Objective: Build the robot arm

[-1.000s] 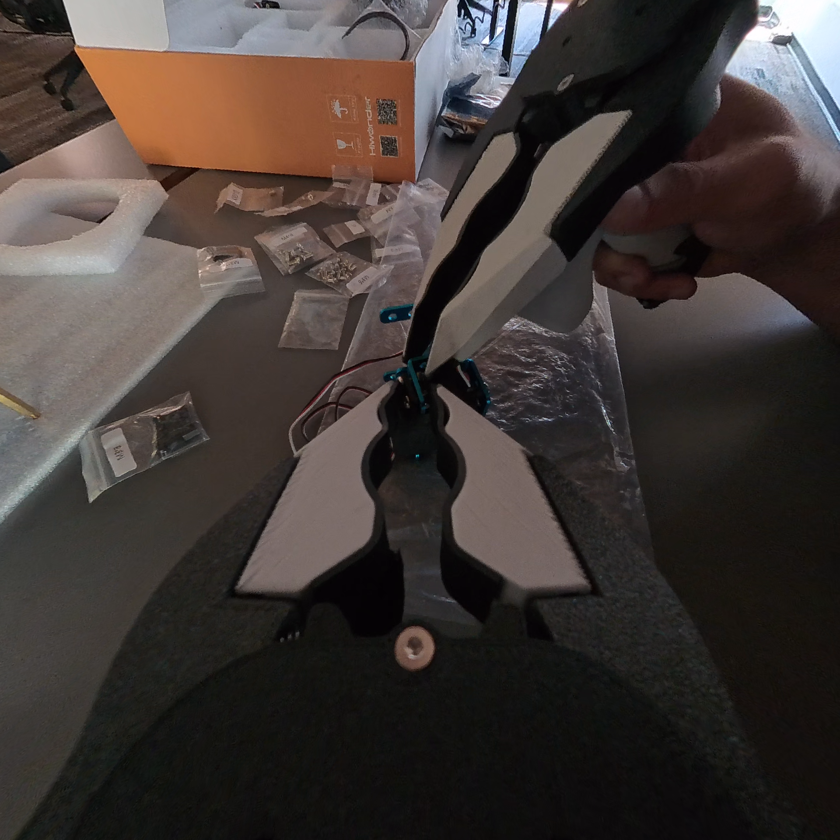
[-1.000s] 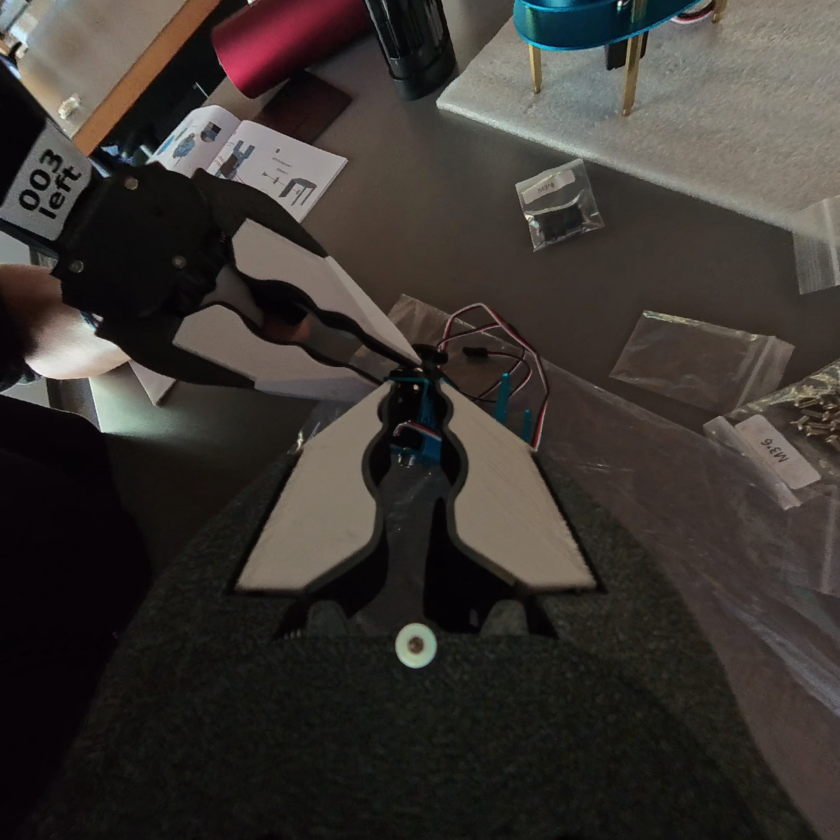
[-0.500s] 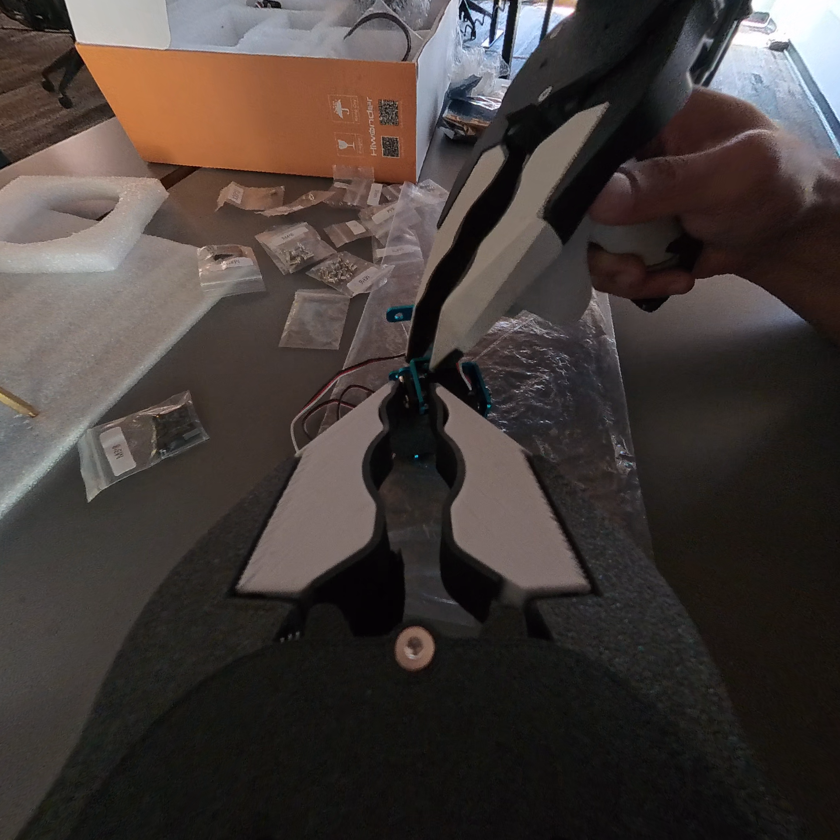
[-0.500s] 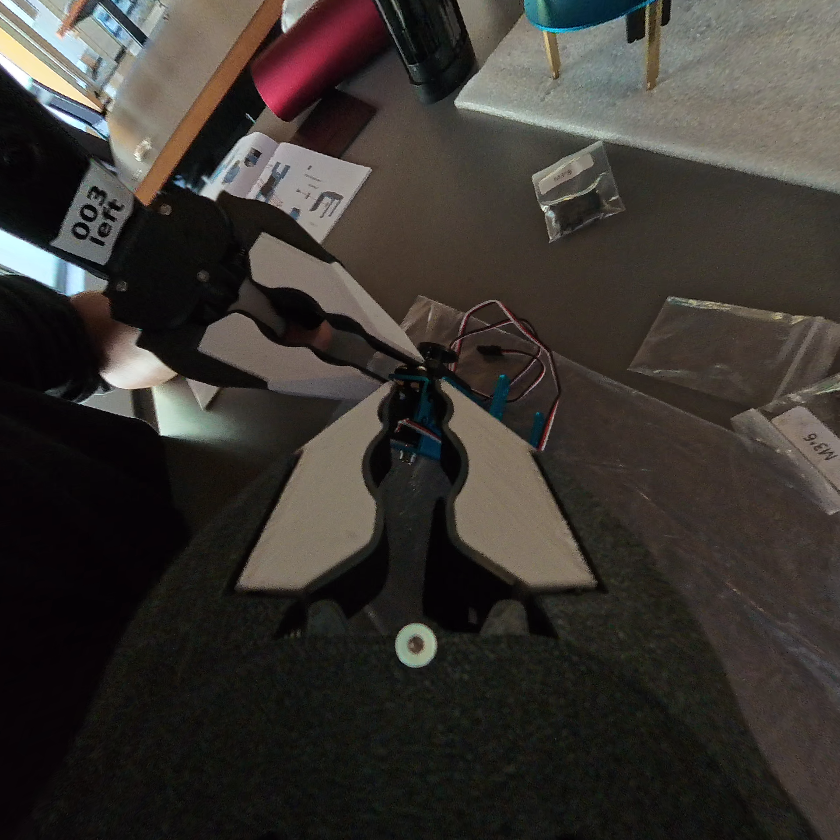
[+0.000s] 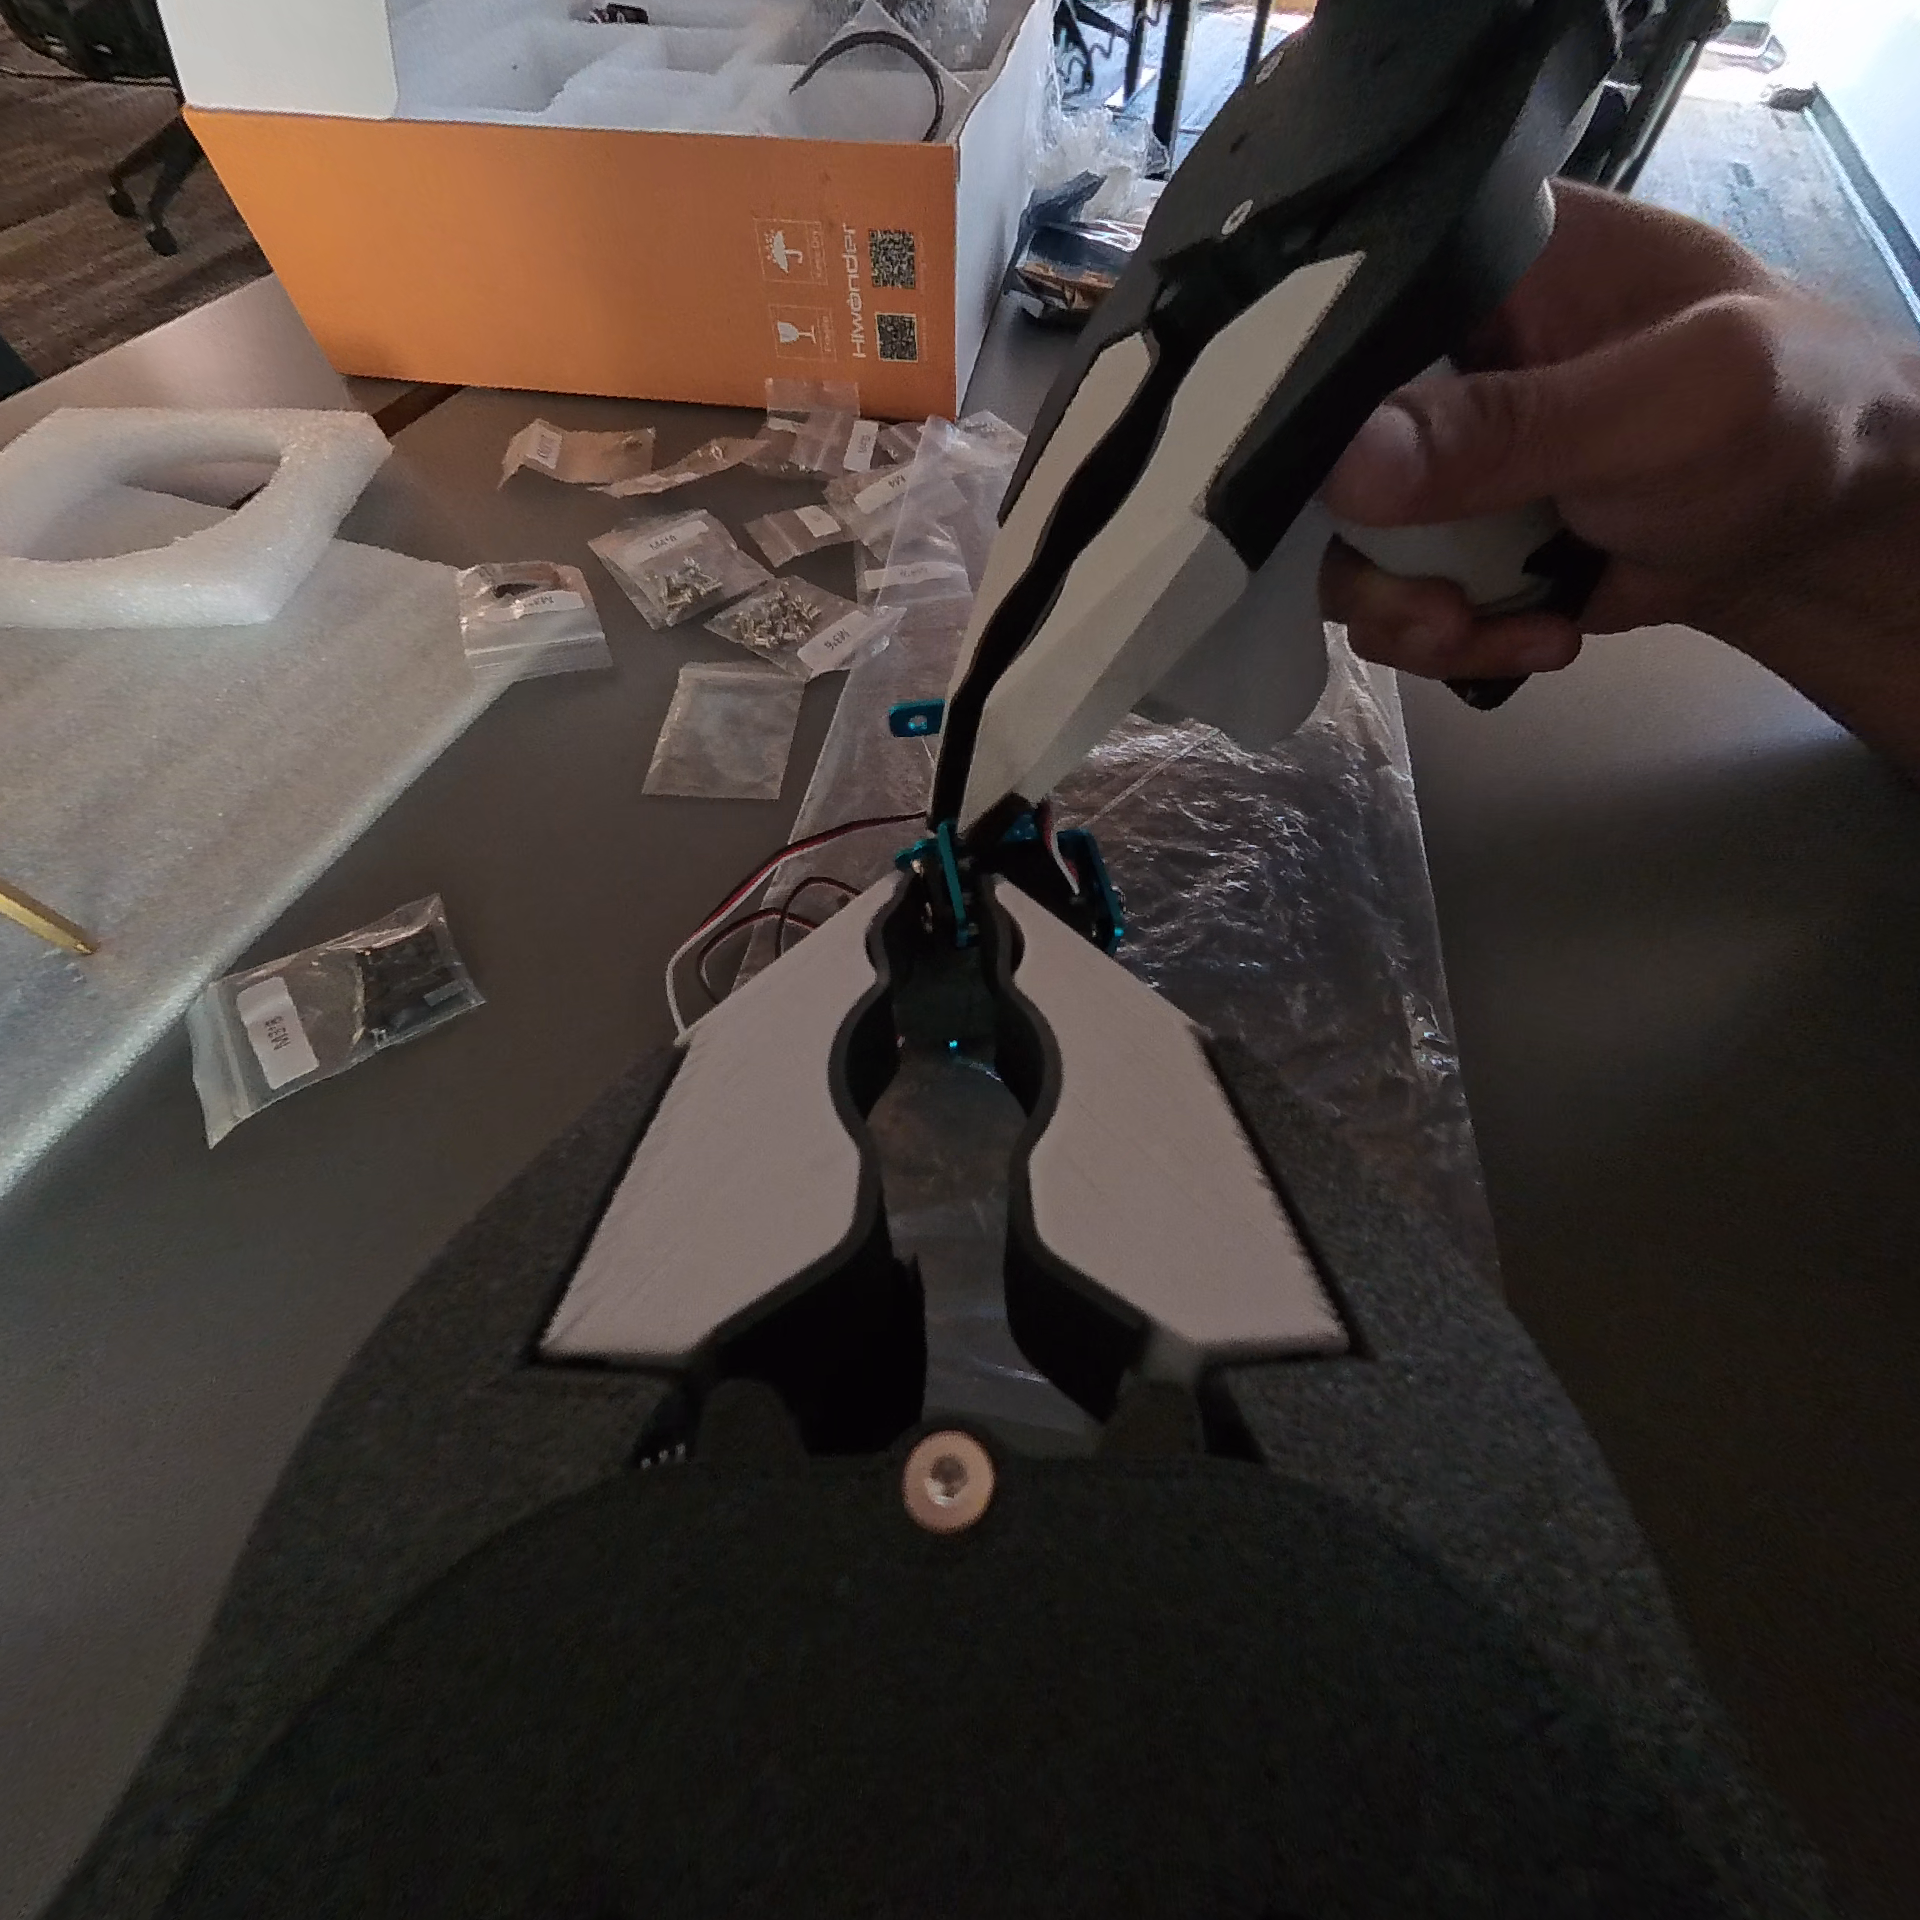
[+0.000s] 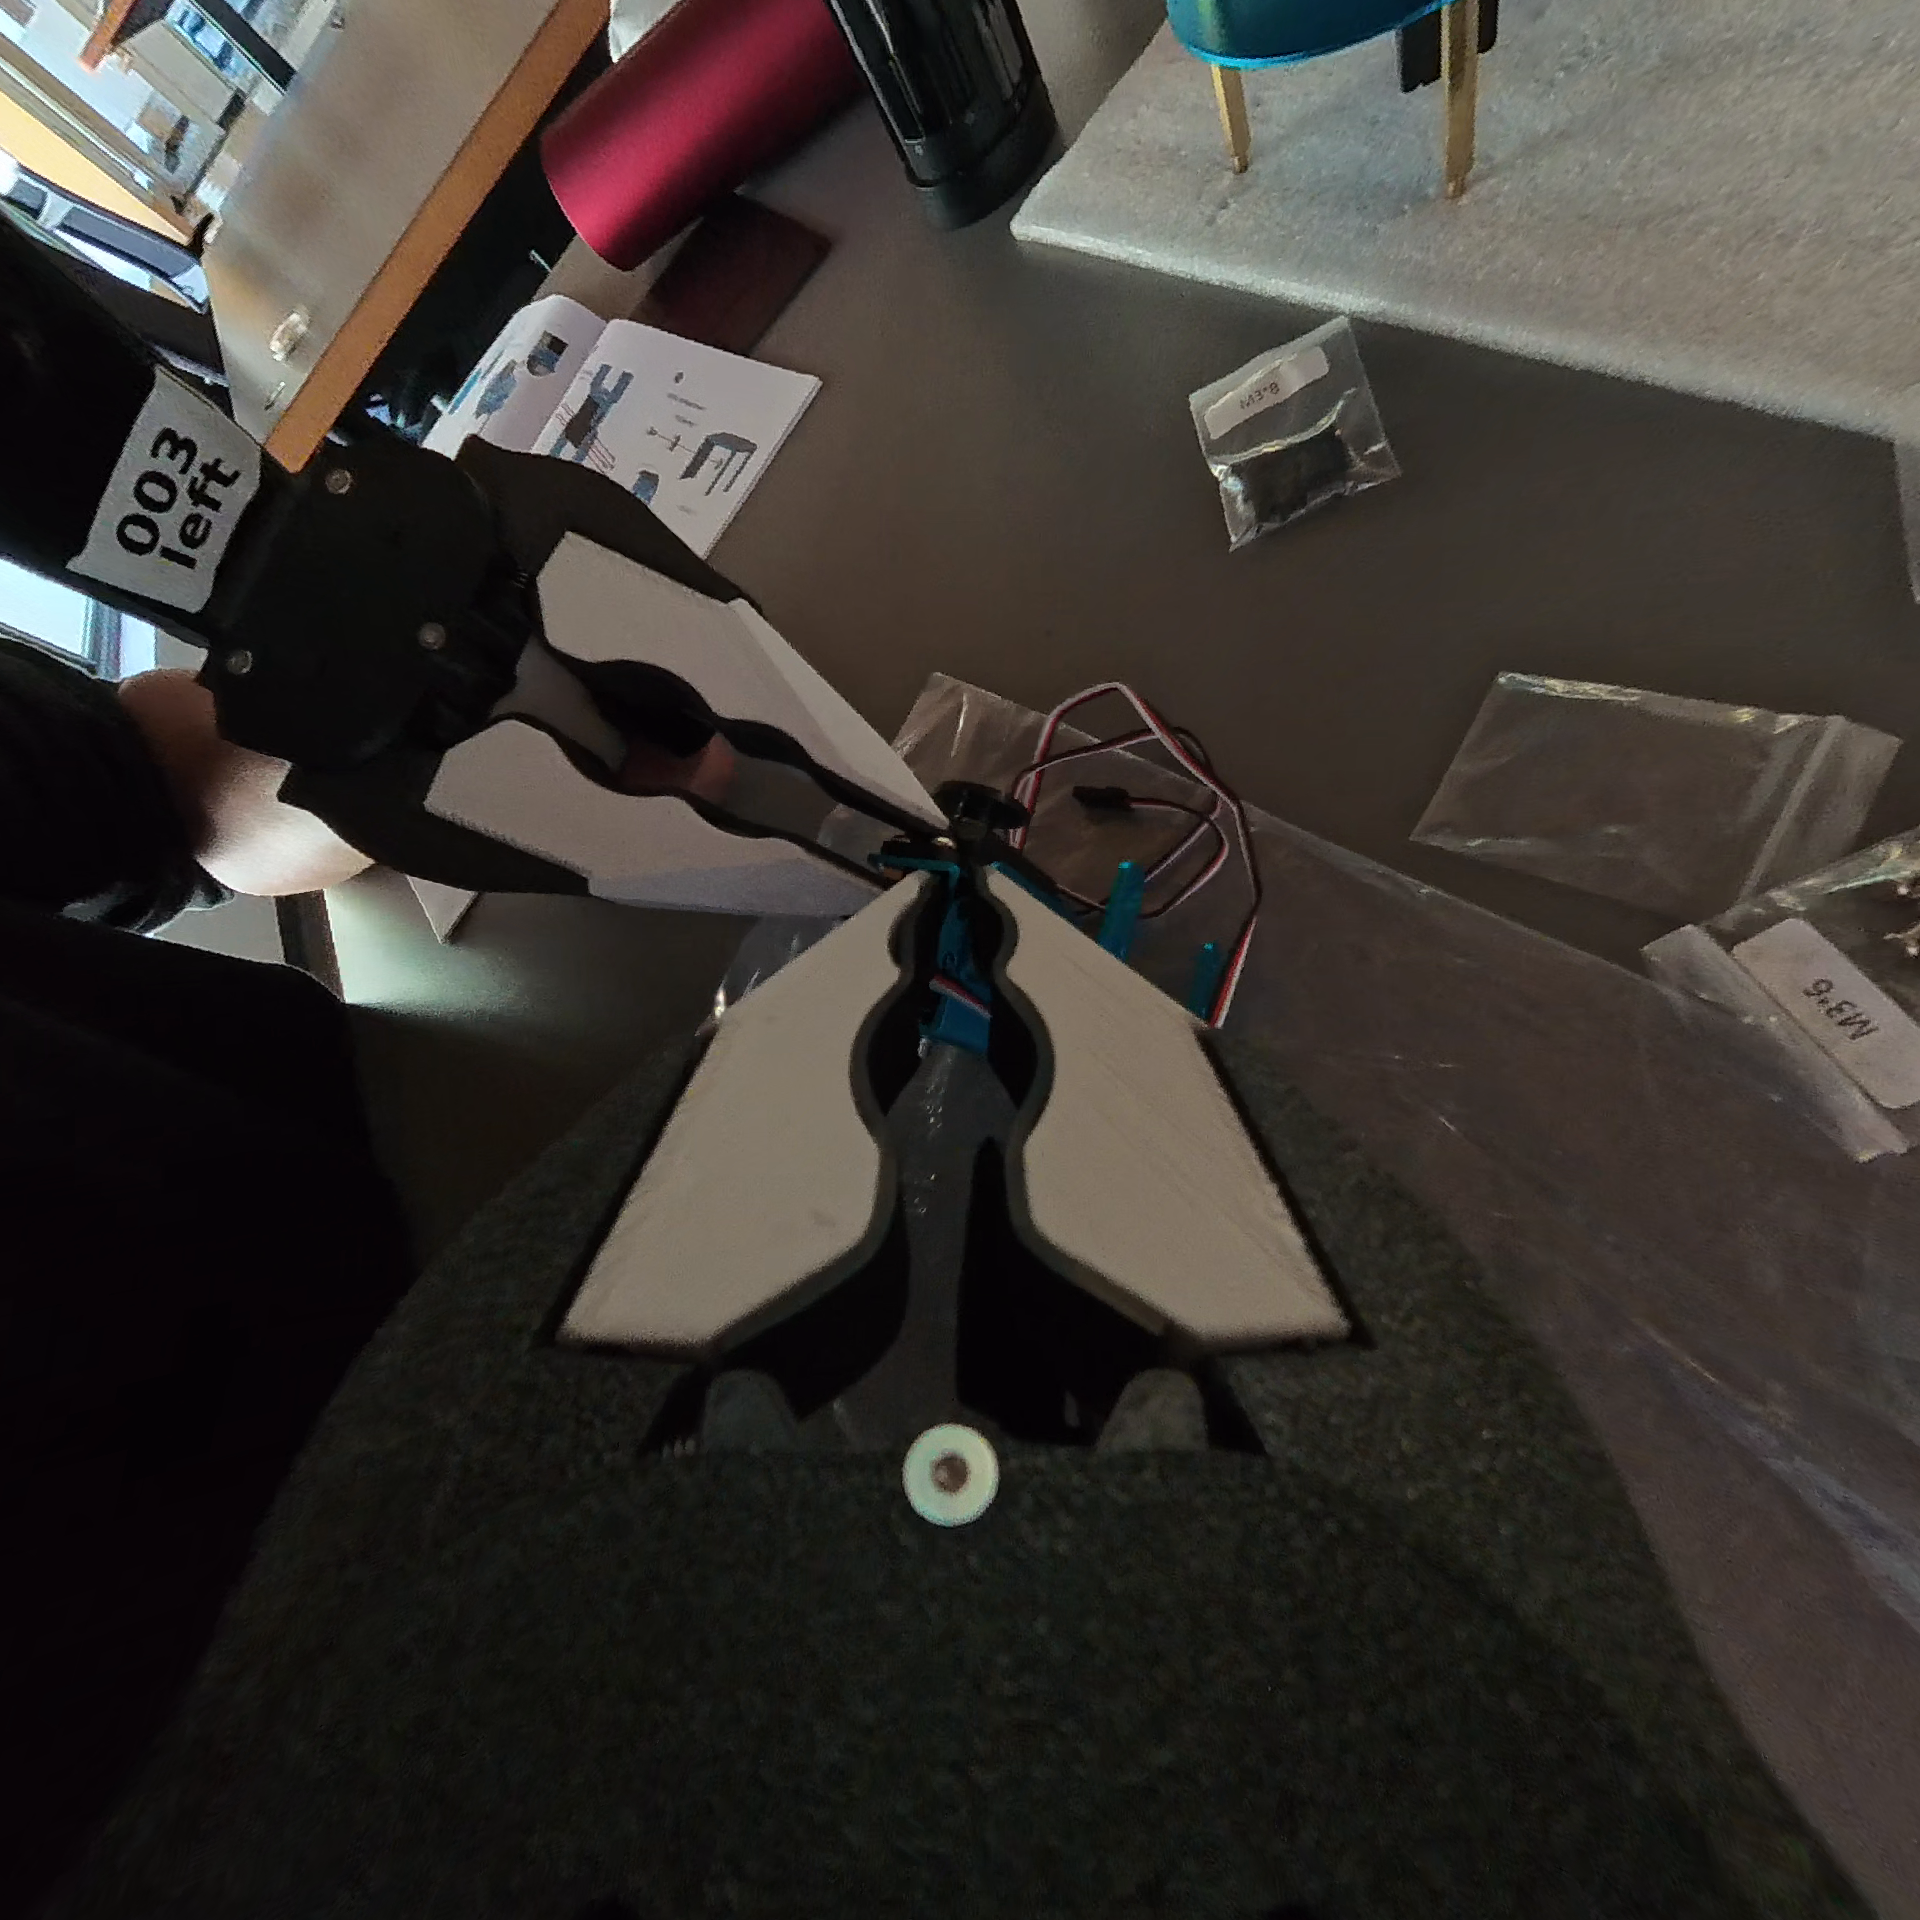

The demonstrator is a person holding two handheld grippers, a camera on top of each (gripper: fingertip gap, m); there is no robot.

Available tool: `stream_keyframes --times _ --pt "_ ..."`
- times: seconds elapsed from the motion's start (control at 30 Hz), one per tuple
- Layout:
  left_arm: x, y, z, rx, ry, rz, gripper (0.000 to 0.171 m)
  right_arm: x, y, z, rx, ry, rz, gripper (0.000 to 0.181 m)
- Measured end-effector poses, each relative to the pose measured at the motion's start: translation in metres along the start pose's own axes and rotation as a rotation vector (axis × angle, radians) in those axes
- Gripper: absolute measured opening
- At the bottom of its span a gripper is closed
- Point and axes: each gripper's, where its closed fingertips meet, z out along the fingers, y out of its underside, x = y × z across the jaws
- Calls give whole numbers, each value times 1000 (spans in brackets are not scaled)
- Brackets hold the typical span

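A small blue metal bracket with a black servo sits over a clear plastic bag on the dark table. My left gripper is shut on its near end. My right gripper comes down steeply from the upper right in a hand and pinches the bracket's top. In the right wrist view my right gripper is shut on the blue bracket, and my left gripper meets it from the left. Red, white and black servo wires loop behind. The grip points are partly hidden by the fingers.
An orange open box stands at the back, with a white foam ring on a foam sheet. Several small screw bags lie about. A manual, a red cylinder and a black cylinder lie beyond. My left and right fingertips are right by each other.
Both grippers stay shut on the bracket, which has stayed about in place. My right gripper has tilted and turned a little, so its view of the table has swung.
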Motion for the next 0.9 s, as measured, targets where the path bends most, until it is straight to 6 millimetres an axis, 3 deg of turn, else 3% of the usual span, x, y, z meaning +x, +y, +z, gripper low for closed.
stream_keyframes --times 0.13,0.27,0.5,0.77,0.9 --pt "-2 0 1 0 -9 -5 10 -6 -1 0 -8 -14 -20 21" --pt "-3 0 1 2 -14 -5 10 -6 -2 1 -22 57 -71 18" --pt "-1 0 1 3 -7 8 10 -2 0 0 -11 -7 25 11" --pt "-2 -1 2 3 -26 26 9 2 -1 1 -40 173 -110 6" --pt "-3 -1 2 3 -27 25 9 2 -1 0 -24 90 0 2"
